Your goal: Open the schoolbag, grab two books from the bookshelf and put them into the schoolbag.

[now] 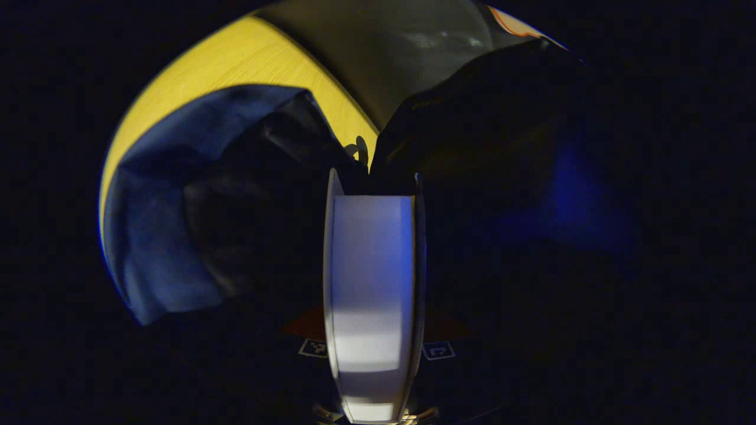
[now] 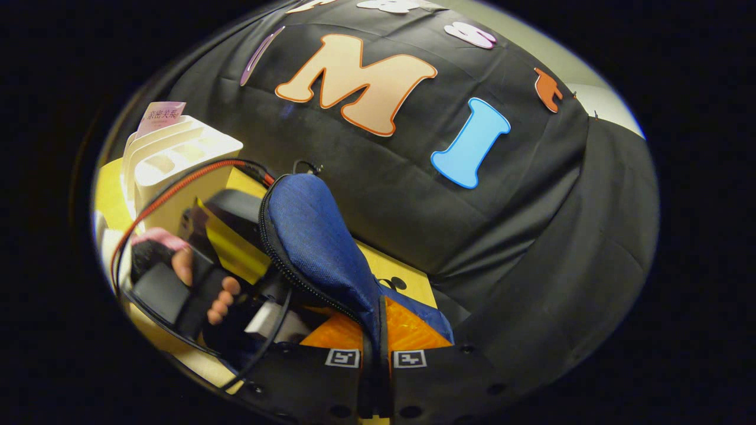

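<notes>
Left claw [image 1: 373, 307] grips a book [image 1: 372, 265] edge-on between its fingers; pale page block faces the camera, thin covers on either side. The book reaches forward into a dark hollow, apparently the inside of the bag [image 1: 171, 236], whose blue fabric folds up on the left of the left gripper view. Beyond the fabric, a strip of yellow desk [image 1: 248, 59] and a greyish surface above it. Very dim in there; right half of that view is too dark to read. Right claw [image 2: 376, 348] is closed on the bag's blue flap [image 2: 313, 236]: both fingers pinch the fabric's lower end, and the flap rises up and left from the grip, zipper teeth running along its near edge. In the right gripper view a hand [image 2: 204, 283] holds the other gripper low at left, down by the bag's mouth, fingers curled around the dark handle. A red-and-black cable [image 2: 177, 186] loops over it. Behind stands a white shelf [image 2: 171, 159] on the desk, a pink-topped book [image 2: 160, 113] standing upright in its far slot. Black cloth wall [image 2: 472, 236] closes off the back, just beyond the desk's edge.
</notes>
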`<state>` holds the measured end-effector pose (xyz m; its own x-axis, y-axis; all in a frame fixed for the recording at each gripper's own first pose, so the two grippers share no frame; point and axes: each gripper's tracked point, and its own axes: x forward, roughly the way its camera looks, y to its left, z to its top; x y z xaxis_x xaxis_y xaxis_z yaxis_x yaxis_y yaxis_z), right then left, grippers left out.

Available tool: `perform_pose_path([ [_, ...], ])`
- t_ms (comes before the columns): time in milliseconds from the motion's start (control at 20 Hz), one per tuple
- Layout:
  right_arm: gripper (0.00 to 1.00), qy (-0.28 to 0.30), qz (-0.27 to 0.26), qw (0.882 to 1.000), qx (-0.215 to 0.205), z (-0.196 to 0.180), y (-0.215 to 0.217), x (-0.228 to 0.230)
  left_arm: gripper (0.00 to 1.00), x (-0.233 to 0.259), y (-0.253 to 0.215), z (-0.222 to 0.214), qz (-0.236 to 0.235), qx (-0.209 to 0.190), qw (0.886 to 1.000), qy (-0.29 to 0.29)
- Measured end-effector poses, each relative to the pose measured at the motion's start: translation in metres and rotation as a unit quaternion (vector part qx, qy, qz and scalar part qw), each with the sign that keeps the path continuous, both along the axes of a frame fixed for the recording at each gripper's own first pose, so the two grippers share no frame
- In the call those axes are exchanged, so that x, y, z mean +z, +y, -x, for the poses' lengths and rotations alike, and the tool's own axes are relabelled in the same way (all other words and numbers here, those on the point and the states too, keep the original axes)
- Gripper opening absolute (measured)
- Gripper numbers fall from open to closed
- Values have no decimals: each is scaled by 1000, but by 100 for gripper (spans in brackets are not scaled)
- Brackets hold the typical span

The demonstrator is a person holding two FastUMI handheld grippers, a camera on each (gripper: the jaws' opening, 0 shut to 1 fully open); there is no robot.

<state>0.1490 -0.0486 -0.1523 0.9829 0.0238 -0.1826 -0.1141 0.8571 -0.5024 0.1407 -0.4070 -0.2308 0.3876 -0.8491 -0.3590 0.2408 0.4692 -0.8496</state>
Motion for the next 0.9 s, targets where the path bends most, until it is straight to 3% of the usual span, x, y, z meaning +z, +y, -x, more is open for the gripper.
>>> perform_pose_path([
  [100,5,2,-5,1000,2,1,1,1,49,-12,-4,-10,-1,22,1000,6],
  [200,7,3,-7,1000,1,1,-1,1,54,-27,2,-18,-31,45,998,19],
  [350,5,2,-9,1000,0,0,-6,1,60,-21,3,-16,-22,58,998,16],
  [450,5,3,-12,1000,-2,-1,-8,1,81,-12,8,-11,-21,62,998,11],
  [550,5,3,-16,1000,-7,-2,-11,0,91,-7,20,-6,-36,72,997,3],
  [900,5,6,-12,1000,-15,-2,-13,-1,95,32,76,17,-80,130,988,-21],
])
